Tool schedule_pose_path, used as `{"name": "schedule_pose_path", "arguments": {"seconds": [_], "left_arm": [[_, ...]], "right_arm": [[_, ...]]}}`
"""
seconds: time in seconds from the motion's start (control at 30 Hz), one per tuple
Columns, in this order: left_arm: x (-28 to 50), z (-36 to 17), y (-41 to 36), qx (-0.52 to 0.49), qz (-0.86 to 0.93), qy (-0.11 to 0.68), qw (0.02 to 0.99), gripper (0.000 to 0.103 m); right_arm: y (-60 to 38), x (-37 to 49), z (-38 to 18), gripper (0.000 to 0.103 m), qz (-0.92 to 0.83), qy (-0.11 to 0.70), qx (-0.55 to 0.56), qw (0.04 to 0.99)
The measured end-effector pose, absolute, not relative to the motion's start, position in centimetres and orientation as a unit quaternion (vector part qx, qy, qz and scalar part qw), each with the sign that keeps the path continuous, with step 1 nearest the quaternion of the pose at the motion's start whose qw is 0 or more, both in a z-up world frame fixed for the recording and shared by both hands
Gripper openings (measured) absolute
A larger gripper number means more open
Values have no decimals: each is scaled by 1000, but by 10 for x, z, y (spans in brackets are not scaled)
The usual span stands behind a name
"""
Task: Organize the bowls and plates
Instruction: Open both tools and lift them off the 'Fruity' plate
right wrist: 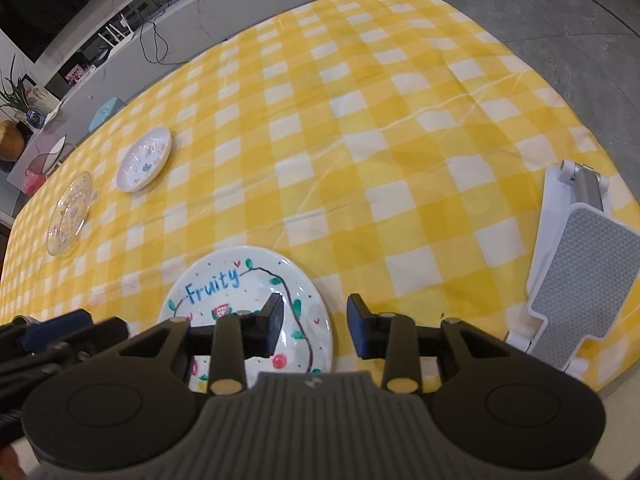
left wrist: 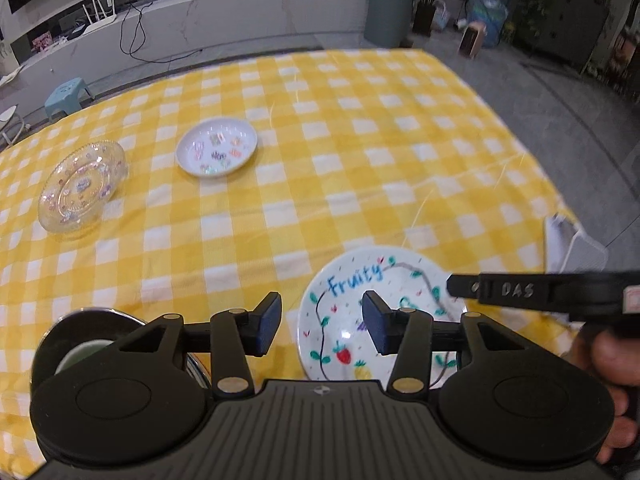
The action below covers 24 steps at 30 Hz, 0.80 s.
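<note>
Round glossy painted plate (right wrist: 256,280), checked cloth (right wrist: 400,120)

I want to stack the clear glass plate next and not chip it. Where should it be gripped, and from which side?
Grip the clear glass plate by its raised scalloped rim, one finger above and one below. It lies flat on the tablecloth, so only the edge gives purchase. The near edge, facing the left gripper, looks the easiest approach; the white plate sits apart, out of the way.
</note>
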<state>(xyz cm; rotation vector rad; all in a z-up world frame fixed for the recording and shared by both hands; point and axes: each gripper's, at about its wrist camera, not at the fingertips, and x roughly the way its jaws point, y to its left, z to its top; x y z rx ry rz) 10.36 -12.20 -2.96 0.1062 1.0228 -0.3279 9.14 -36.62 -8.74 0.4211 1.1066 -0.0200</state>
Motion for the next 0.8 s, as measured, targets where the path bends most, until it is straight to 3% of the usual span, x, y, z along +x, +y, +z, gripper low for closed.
{"name": "schedule_pose_path", "arguments": {"seconds": [0.37,0.8], "left_arm": [[116,-1,-20,-66,-163,469,866,60],[115,-8,105,-68,-87,460,881,61]], "right_arm": [[-350,87,-73,35,19,492,198,848],[-330,85,-64,38,15,485,149,861]]}}
